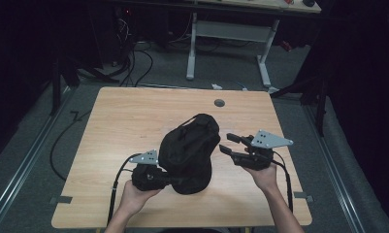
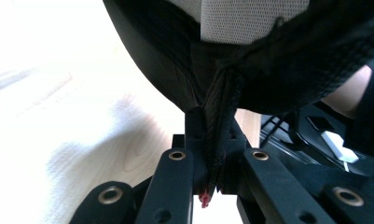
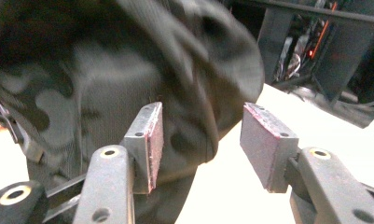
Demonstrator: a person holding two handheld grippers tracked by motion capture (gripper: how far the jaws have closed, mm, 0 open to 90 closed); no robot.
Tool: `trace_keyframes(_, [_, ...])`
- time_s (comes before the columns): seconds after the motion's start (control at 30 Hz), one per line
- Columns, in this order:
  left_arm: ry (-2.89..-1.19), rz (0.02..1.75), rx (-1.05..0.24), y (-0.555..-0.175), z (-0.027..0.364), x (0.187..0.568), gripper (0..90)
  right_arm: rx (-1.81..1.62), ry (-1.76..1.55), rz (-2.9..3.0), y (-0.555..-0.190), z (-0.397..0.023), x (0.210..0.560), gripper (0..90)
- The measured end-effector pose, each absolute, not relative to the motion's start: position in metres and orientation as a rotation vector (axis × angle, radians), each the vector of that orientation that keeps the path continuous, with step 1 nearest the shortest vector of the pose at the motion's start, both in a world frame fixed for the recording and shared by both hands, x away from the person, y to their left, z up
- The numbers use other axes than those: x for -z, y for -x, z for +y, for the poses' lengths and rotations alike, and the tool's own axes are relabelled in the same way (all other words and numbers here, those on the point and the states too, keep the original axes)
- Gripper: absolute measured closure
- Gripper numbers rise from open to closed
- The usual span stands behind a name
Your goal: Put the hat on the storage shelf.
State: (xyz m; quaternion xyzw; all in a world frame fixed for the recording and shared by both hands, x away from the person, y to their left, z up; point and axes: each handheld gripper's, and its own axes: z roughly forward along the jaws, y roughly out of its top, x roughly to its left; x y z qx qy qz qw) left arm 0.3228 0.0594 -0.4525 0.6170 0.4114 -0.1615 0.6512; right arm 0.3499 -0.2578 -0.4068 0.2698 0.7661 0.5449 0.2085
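Observation:
A black cap [image 1: 189, 153] with a faint dark camouflage pattern stands raised over the wooden table [image 1: 124, 121], near its front middle. My left gripper [image 1: 167, 180] is at the cap's lower left edge. In the left gripper view the left gripper [image 2: 208, 140] is shut on a black seam of the cap [image 2: 268, 70], whose white mesh lining shows above. My right gripper [image 1: 226, 142] sits just right of the cap with its jaws apart. In the right gripper view the right gripper [image 3: 201, 140] is open, its pads bare, with the cap [image 3: 105, 84] close ahead and to the left.
A round hole [image 1: 219, 103] sits near the table's far edge. Bare wood lies to the left of the cap and beyond it. On the floor behind the table lie cables [image 1: 138, 63], and a white-legged desk [image 1: 228, 34] stands there.

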Motion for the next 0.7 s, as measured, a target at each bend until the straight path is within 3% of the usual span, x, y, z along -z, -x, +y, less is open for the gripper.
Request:
trace_keyframes(0.37, [-1.359, 0.963, 0.301, -0.327, 0.07, 0.447, 85.8, -1.296, -1.196, 2.192, -0.357, -0.276, 0.47, 52.1])
trace_keyframes(0.7, [-1.315, 0.97, 0.251, -0.328, 0.082, 0.441, 85.8, -1.052, -1.4, 2.148, -0.362, -0.295, 0.51, 50.2])
